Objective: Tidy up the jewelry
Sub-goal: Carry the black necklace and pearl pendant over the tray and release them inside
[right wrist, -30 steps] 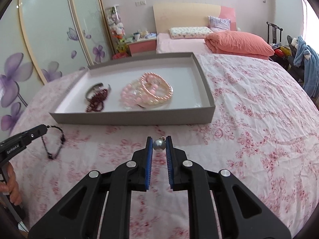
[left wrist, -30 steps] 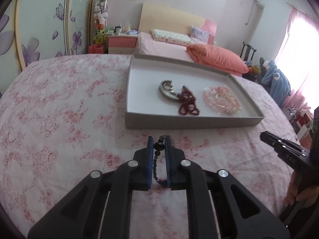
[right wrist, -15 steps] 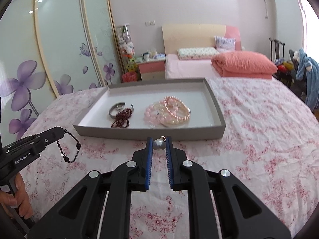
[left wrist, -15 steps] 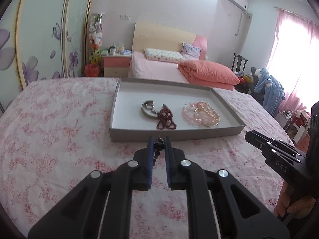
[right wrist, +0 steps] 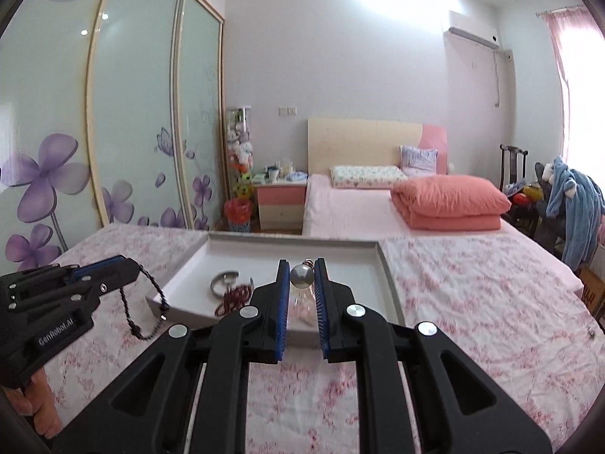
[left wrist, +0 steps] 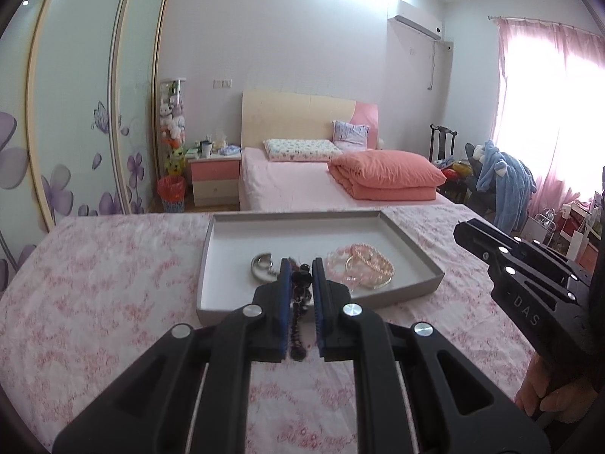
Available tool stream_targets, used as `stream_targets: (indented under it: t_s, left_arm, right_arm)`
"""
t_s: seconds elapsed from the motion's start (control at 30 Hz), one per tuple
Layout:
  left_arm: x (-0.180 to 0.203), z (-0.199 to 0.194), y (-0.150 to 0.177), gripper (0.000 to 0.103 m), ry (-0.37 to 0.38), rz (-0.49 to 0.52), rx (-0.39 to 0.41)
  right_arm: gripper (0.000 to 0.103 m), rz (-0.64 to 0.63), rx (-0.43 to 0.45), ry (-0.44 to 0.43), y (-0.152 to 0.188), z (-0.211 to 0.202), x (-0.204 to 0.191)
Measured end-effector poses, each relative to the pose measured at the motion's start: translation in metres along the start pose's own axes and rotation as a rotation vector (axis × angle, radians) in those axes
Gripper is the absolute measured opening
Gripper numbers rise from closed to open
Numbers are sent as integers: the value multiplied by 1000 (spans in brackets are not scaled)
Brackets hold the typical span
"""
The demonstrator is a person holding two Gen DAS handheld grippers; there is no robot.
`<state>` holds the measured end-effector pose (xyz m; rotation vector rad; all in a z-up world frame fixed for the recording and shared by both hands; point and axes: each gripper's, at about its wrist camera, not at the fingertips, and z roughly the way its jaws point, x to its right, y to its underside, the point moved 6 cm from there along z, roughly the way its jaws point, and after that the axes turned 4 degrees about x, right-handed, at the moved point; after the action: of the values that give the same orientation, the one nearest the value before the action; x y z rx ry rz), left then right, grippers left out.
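Note:
My left gripper [left wrist: 301,265] is shut on a black bead bracelet [left wrist: 300,289], which dangles between its blue pads above the floral bedspread. My right gripper [right wrist: 301,265] is shut on a silver ball pendant [right wrist: 301,277]. Both hover just before the near wall of a grey tray [left wrist: 410,295]. In the tray lie a silver bangle [left wrist: 261,265] and pink bead bracelets [left wrist: 365,265]. The right wrist view shows the left gripper [right wrist: 132,265] at the left with the black bracelet [right wrist: 147,304] hanging from it, a dark red bead bracelet [right wrist: 236,297] and the tray's rim [right wrist: 386,278].
The tray lies on a bed with a pink floral sheet [left wrist: 94,302]. Behind it stand a second bed with a folded orange quilt [left wrist: 385,178], a pink nightstand [left wrist: 214,179], sliding wardrobe doors [right wrist: 132,132] at the left and a chair with blue clothing [right wrist: 574,204] at the right.
Both grippers have risen and tilted upward, so the tray sits lower in each view and more of the room shows. Each keeps its hold on its piece.

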<state>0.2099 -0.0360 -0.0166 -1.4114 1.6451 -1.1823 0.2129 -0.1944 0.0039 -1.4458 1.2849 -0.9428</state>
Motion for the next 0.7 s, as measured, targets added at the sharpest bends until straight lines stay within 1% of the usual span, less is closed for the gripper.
stream_targets:
  t_s: [0.3, 0.5, 0.7]
  left_arm:
    - [6, 2, -16, 12, -20, 31, 56]
    - [6, 8, -18, 12, -24, 27, 57]
    - [5, 25, -24, 12, -30, 24, 56]
  right_arm:
    - [14, 2, 52, 16, -15, 2, 3]
    - [14, 2, 64, 19, -18, 9, 4]
    - [14, 3, 65, 16, -23, 26, 4]
